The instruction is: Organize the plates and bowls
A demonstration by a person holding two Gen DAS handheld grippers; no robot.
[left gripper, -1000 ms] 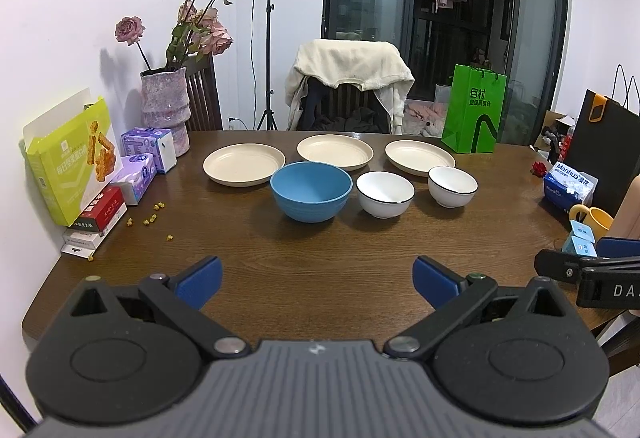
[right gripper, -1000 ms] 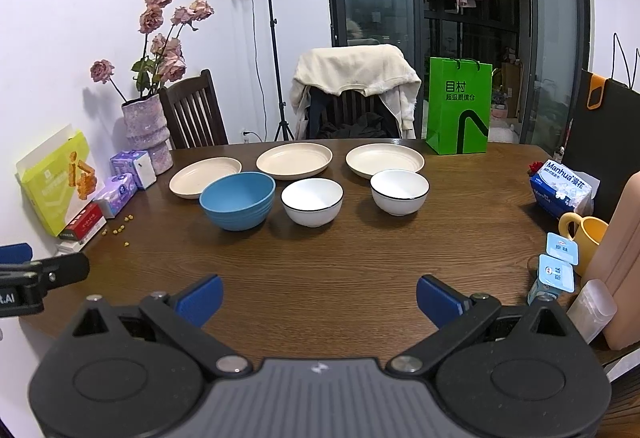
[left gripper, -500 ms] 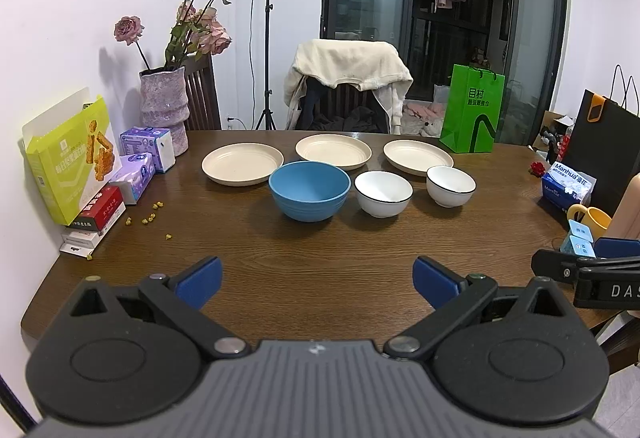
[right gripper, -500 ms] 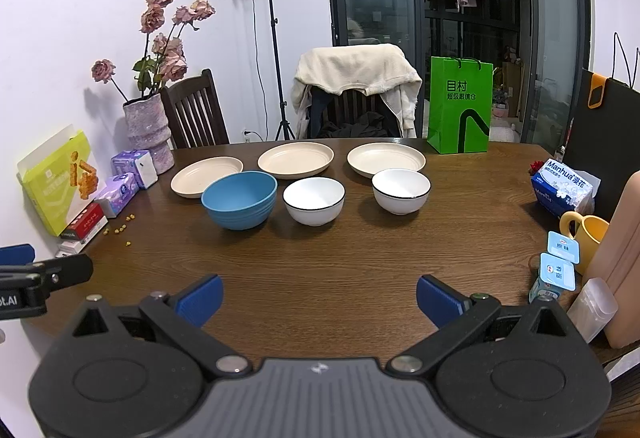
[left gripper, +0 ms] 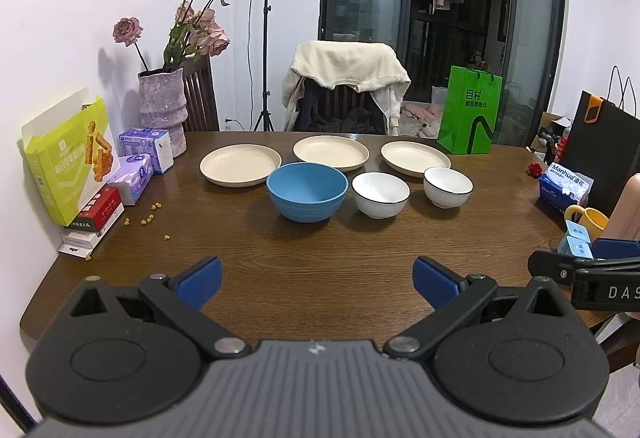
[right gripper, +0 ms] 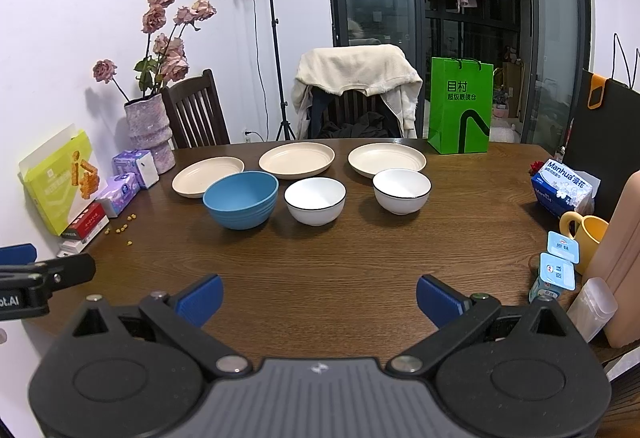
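Observation:
Three cream plates stand in a row at the far side of the wooden table: left [left gripper: 240, 163], middle [left gripper: 331, 152], right [left gripper: 415, 158]. In front of them are a blue bowl [left gripper: 307, 191] and two white bowls with dark rims [left gripper: 380, 194] [left gripper: 448, 186]. The same blue bowl [right gripper: 241, 199] and white bowls [right gripper: 315, 200] [right gripper: 401, 190] show in the right wrist view. My left gripper [left gripper: 317, 280] is open and empty over the table's near edge. My right gripper [right gripper: 319, 296] is open and empty, to the right of the left one.
A vase of roses [left gripper: 162, 110], tissue packs [left gripper: 146, 148], a yellow-green box [left gripper: 70, 162] and scattered crumbs [left gripper: 148, 218] lie at the left. A green bag [left gripper: 469, 110], a tissue pack [left gripper: 564, 186], a yellow mug [right gripper: 582, 238] and small cartons [right gripper: 558, 270] are at the right. A draped chair [left gripper: 346, 90] stands behind.
Both grippers have drifted slightly; the dishes look a little closer in the right view. Nothing on the table has moved and both grippers stay open.

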